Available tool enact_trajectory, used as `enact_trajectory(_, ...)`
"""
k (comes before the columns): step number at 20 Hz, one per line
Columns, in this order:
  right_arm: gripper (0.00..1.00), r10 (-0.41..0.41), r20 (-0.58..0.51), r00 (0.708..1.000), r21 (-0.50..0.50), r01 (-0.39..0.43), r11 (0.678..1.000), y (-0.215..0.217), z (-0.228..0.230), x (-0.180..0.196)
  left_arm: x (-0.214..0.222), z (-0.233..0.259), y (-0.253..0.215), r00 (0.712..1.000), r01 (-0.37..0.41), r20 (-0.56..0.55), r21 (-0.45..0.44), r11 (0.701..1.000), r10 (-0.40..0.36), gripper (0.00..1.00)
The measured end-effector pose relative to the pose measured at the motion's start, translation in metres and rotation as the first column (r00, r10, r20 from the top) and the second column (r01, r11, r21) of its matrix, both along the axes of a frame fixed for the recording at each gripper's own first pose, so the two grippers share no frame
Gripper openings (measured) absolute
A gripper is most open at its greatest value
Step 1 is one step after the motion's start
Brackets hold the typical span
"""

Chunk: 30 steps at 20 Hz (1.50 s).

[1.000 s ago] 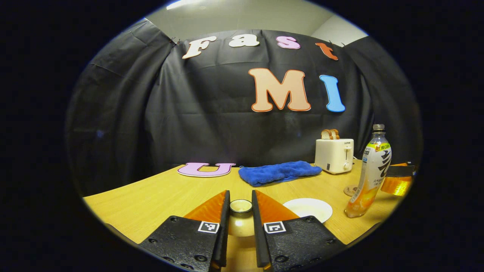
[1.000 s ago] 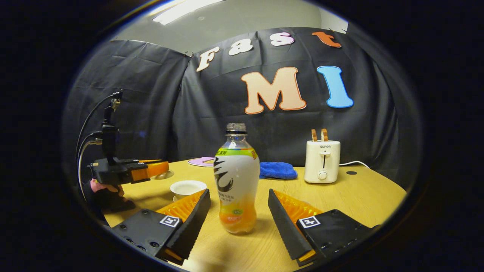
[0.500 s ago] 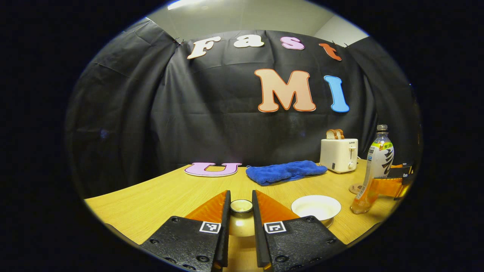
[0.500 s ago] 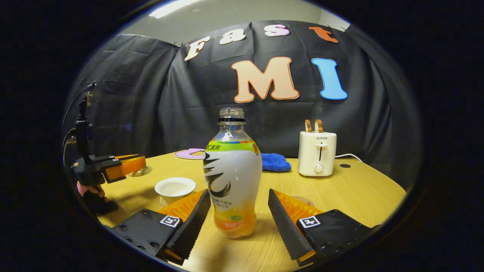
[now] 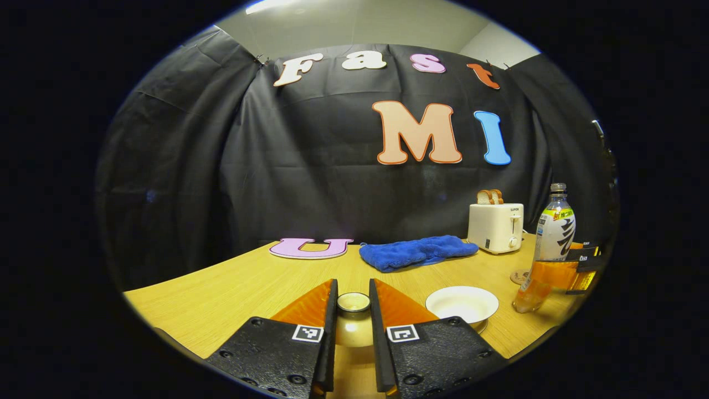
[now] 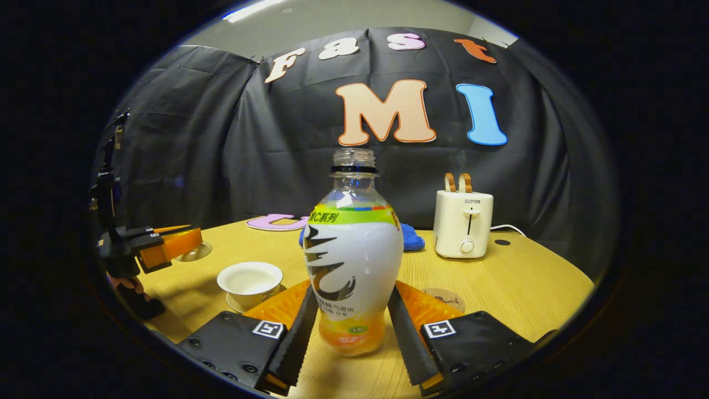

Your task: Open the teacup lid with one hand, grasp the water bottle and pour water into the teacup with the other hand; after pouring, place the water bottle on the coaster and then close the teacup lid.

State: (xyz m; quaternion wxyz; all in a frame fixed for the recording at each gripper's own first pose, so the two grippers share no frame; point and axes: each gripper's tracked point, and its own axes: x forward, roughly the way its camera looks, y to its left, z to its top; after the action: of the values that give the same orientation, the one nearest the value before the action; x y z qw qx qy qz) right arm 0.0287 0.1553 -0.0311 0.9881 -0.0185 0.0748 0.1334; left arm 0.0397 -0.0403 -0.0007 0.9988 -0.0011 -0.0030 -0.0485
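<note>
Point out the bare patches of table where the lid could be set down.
Bare wood lies left of the teacup, between the lid and the blue cloth. More lies right of the coaster, in front of the toaster. It is crowded around the teacup and the bottle.

Right gripper point(image 6: 349, 327) moved in on water bottle point(image 6: 354, 266): fingers were spread wide apart either side, now closed against bottle's lower body. Bottle looms larger in right gripper view. In left gripper view, bottle point(image 5: 554, 233) went from tilted to near upright.
</note>
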Motion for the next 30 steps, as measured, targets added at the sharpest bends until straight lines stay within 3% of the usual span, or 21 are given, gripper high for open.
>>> enact_trajectory(2, 0.67, -0.039, -0.002, 0.999, 0.002, 0.039, 0.999, -0.008, 0.0, 0.002, 0.0, 0.0, 0.0, 1.0, -0.002, 0.0, 0.0, 1.0, 0.002, 0.27)
enact_trajectory(6, 0.67, -0.089, 0.004, 0.996, -0.007, 0.089, 0.996, -0.015, 0.001, 0.001, 0.0, -0.001, 0.0, 1.0, -0.002, 0.0, 0.0, 1.0, 0.002, 0.27)
enact_trajectory(9, 0.69, -0.138, 0.052, 0.989, -0.153, 0.145, 0.978, -0.035, 0.012, 0.003, 0.0, -0.001, 0.001, 1.0, -0.002, -0.001, 0.0, 1.0, 0.002, 0.27)
enact_trajectory(12, 0.67, -0.156, 0.139, 0.978, -0.32, 0.193, 0.927, -0.046, 0.039, 0.004, 0.0, 0.0, 0.001, 1.0, -0.002, -0.001, 0.0, 1.0, 0.002, 0.28)
enact_trajectory(14, 0.67, -0.151, 0.193, 0.969, -0.451, 0.225, 0.864, -0.051, 0.055, 0.006, 0.0, -0.001, 0.001, 1.0, -0.002, -0.002, -0.001, 1.0, 0.002, 0.27)
enact_trajectory(18, 0.68, -0.086, 0.294, 0.952, -0.659, 0.267, 0.704, -0.045, 0.078, 0.01, 0.0, -0.001, 0.001, 1.0, -0.002, -0.002, -0.001, 1.0, 0.002, 0.27)
enact_trajectory(23, 0.67, 0.019, 0.327, 0.945, -0.817, 0.272, 0.509, -0.038, 0.073, 0.02, 0.0, -0.001, 0.001, 1.0, -0.002, -0.002, -0.001, 1.0, 0.002, 0.27)
enact_trajectory(26, 0.67, 0.079, 0.309, 0.948, -0.868, 0.247, 0.431, -0.031, 0.06, 0.021, 0.0, 0.0, 0.003, 1.0, -0.008, -0.001, 0.002, 1.0, 0.008, 0.28)
enact_trajectory(30, 0.67, 0.145, 0.289, 0.946, -0.909, 0.224, 0.352, -0.018, 0.052, 0.021, 0.002, 0.001, 0.014, 0.999, -0.041, -0.002, 0.003, 0.999, 0.041, 0.27)
